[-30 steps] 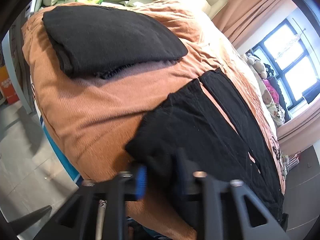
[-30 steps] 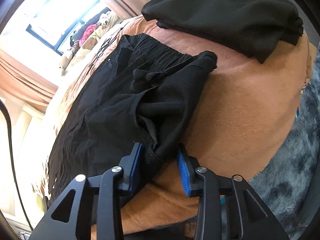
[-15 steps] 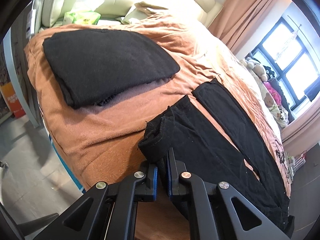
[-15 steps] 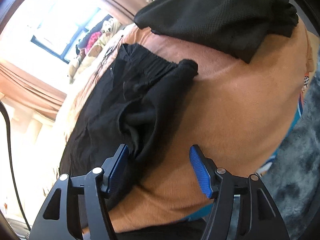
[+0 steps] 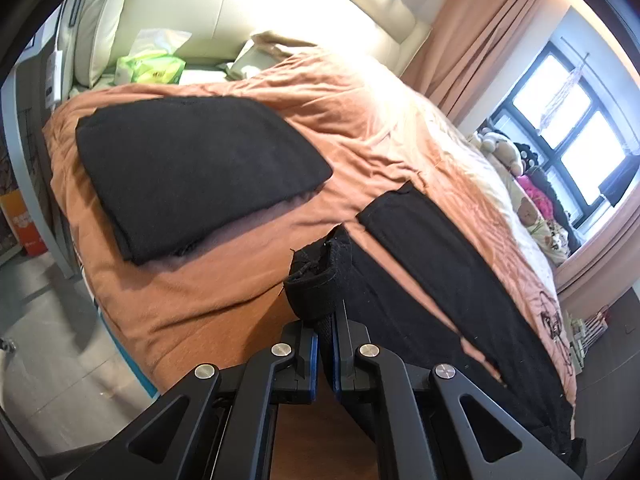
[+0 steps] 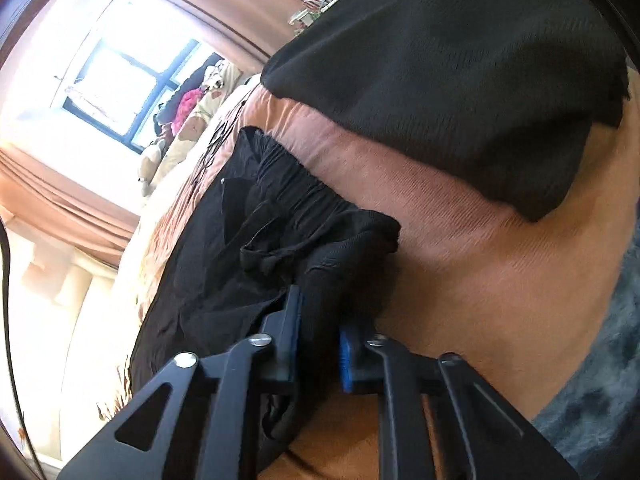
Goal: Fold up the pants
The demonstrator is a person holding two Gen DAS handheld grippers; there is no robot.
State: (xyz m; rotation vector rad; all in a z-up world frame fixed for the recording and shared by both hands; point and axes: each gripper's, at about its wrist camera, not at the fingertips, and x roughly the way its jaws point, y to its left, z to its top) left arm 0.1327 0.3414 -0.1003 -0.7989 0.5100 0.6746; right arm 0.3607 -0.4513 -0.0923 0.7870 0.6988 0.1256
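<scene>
The black pants (image 5: 448, 280) lie spread on the bed's orange cover (image 5: 224, 280), their two legs running from the near edge toward the window (image 5: 568, 136) at 2 o'clock in the left wrist view, with a narrow strip of orange showing between the legs. The left gripper (image 5: 325, 344) is clenched on the hem of the nearer leg, and the cuff bunches up just above the blue pads. In the right wrist view the right gripper (image 6: 318, 336) is clenched on a fold of the pants (image 6: 256, 248) near the gathered waistband, with cloth pinched between the jaws and hanging down below them.

A folded black garment (image 5: 192, 172) lies flat at 10 o'clock in the left wrist view, well apart from the pants, with a broad band of bare cover between the two. The bed's near edge drops off at 8 o'clock to a grey tiled floor (image 5: 52, 344). A cream headboard (image 5: 280, 12) closes the far end at 12 o'clock, with a green packet (image 5: 152, 68) against it. Soft toys (image 5: 516, 168) line the far side under the window. In the right wrist view a grey shaggy rug (image 6: 600, 392) lies beyond the bed's edge at 4 o'clock.
</scene>
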